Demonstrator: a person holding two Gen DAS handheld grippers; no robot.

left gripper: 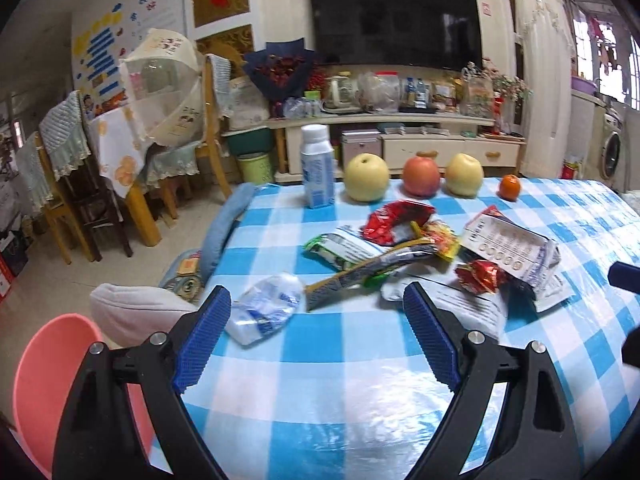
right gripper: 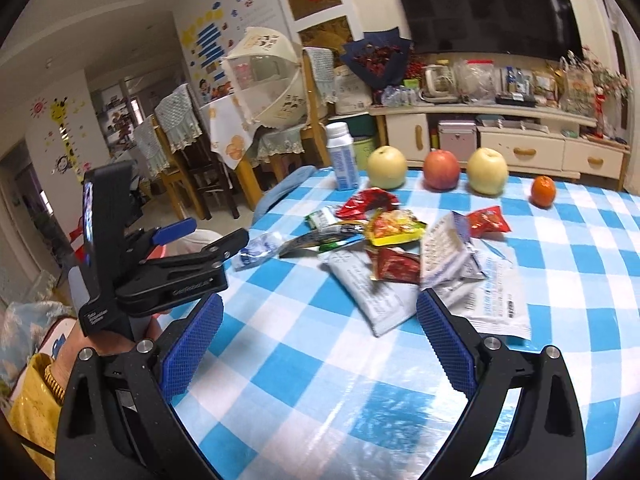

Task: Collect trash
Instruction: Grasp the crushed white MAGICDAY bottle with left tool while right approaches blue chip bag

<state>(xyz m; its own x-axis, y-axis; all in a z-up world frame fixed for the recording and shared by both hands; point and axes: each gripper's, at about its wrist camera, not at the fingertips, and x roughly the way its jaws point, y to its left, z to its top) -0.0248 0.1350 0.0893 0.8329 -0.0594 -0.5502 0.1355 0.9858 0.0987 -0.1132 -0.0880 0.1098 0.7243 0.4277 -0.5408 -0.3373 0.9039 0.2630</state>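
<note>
A round table under a blue-and-white checked cloth (left gripper: 360, 380) fills the lower half of both views, and the trash sits in a loose heap at its middle. In the left wrist view the left gripper (left gripper: 316, 308) hangs over the near part of the cloth with its blue-padded jaws spread wide and nothing between them. A crumpled clear plastic bottle (left gripper: 262, 312) lies just beside the left pad, at centre left of the frame. Right of it, toward the centre, a long wrapper (left gripper: 360, 272) lies slanted, with a green-edged packet (left gripper: 336, 246) and a red wrapper (left gripper: 394, 218) above it. A white crushed carton (left gripper: 508, 248) lies at centre right, a small red foil wrapper (left gripper: 478, 276) touching its lower left edge.

Along the far edge of the table stand a white bottle (left gripper: 317, 166), two yellow pears, a red apple (left gripper: 421, 176) and a small orange (left gripper: 509, 187), in a row and apart from the heap. A pink bin (left gripper: 48, 368) shows at lower left, below the table edge.

In the right wrist view the right gripper (right gripper: 320, 312) also stands wide and empty, with a flat white packet (right gripper: 372, 292) lying between and beyond its pads. The other gripper shows at the left of that frame, held by a hand (right gripper: 78, 346) with a yellow sleeve.
</note>
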